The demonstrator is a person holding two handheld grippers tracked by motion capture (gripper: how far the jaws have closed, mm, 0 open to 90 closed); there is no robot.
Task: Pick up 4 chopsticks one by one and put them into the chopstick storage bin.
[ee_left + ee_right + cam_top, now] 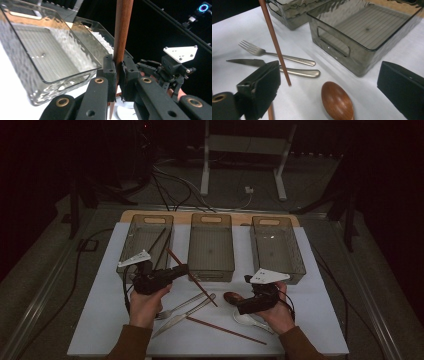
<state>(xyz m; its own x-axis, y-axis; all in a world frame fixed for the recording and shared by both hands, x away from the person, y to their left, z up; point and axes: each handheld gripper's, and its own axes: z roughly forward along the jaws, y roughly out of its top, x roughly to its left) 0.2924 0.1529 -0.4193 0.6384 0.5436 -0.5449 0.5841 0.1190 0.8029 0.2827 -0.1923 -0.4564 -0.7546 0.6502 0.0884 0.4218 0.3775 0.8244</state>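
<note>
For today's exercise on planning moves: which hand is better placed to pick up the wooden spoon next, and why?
The right. Its gripper is open and hovers just above the wooden spoon, whose bowl lies between its jaws in the right gripper view. The left gripper is shut on a chopstick.

brown sleeves (131,340) on both forearms; black left tongs (117,75), brass rivets, black cable; right tongs (329,90) black, white three-cornered plate (269,276).

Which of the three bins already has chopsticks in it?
The left bin: dark chopsticks lie slanted in it, above the left gripper. The middle bin and right bin hold nothing visible.
</note>
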